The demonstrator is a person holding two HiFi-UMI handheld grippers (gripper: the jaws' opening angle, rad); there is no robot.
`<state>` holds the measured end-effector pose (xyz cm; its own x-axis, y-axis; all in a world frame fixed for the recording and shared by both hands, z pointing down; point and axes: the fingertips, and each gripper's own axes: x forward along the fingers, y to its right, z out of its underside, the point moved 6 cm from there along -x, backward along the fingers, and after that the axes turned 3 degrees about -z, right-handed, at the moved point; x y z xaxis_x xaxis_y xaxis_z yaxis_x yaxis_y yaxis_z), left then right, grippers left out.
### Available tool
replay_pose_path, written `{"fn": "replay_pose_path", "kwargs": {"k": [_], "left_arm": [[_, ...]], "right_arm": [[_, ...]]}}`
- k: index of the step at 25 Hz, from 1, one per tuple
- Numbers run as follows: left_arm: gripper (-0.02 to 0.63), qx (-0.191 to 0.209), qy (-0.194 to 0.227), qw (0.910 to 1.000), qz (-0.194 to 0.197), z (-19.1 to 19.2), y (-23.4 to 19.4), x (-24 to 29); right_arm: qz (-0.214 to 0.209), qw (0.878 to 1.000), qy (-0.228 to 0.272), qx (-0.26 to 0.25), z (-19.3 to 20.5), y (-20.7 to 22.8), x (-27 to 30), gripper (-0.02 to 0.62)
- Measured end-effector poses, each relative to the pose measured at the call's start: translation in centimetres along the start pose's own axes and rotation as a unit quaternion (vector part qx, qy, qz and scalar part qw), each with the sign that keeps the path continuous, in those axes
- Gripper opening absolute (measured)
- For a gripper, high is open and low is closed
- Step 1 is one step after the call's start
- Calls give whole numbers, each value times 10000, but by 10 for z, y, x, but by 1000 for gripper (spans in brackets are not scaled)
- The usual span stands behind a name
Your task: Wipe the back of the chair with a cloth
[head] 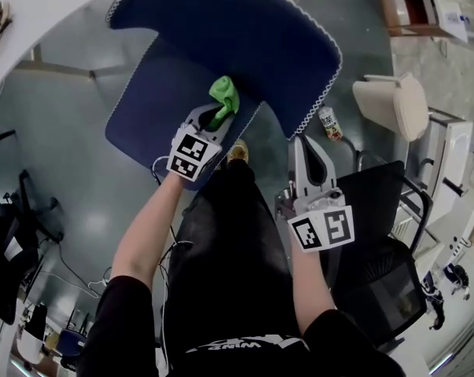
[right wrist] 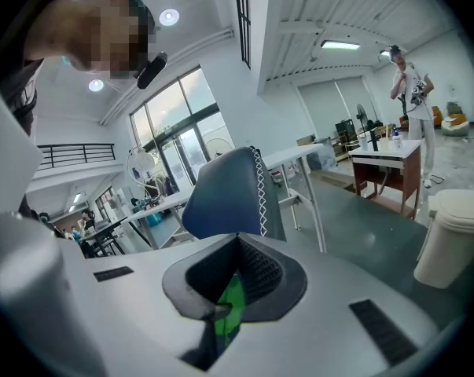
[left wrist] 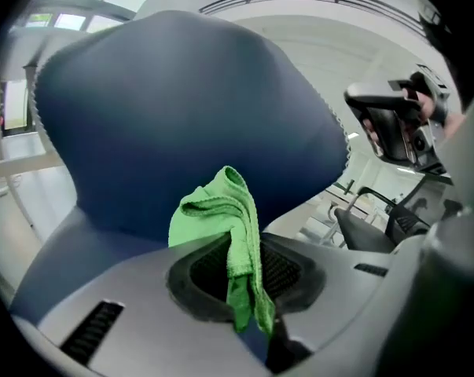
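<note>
The blue chair stands in front of me, its backrest (head: 244,30) at the top of the head view and its seat (head: 150,116) lower left. My left gripper (head: 218,116) is shut on a green cloth (head: 224,96) that bunches up against the lower middle of the backrest. In the left gripper view the cloth (left wrist: 225,218) hangs out of the left gripper (left wrist: 244,254), with the backrest (left wrist: 181,116) filling the view behind it. My right gripper (head: 300,144) is shut and holds nothing, just off the backrest's right edge. From the right gripper (right wrist: 237,246) the backrest (right wrist: 229,191) shows edge-on.
A black office chair (head: 378,242) stands close at my right, with a beige bin (head: 394,104) and a small can (head: 328,124) on the floor beyond it. A white table (head: 32,6) is at the far left. A person (right wrist: 409,85) stands by a desk far off.
</note>
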<state>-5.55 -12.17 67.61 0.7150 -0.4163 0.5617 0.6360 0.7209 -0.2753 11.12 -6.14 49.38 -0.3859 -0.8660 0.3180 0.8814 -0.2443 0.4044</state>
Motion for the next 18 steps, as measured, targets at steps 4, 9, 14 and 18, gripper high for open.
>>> {"fn": "replay_pose_path", "kwargs": {"k": [4,9,14,18], "left_arm": [[63,-243,135,9983,-504,-22,-19,-34],[63,-478,314,9951,-807,-67,-20,-78],[63,-649,692,9901,-1034,-127,1,-128],[64,-648,898,9872,-1146,-172,30,-163]], "right_arm": [[-65,10000,40,-56,-12,-2,1,-3],[-298,9994,31,-198,-49,-17,-5,-3],[-504,9984,58,-269,-85,-37,-22,-3],[-580,9980,-38,-234,-109,-50,-39,-3]]}}
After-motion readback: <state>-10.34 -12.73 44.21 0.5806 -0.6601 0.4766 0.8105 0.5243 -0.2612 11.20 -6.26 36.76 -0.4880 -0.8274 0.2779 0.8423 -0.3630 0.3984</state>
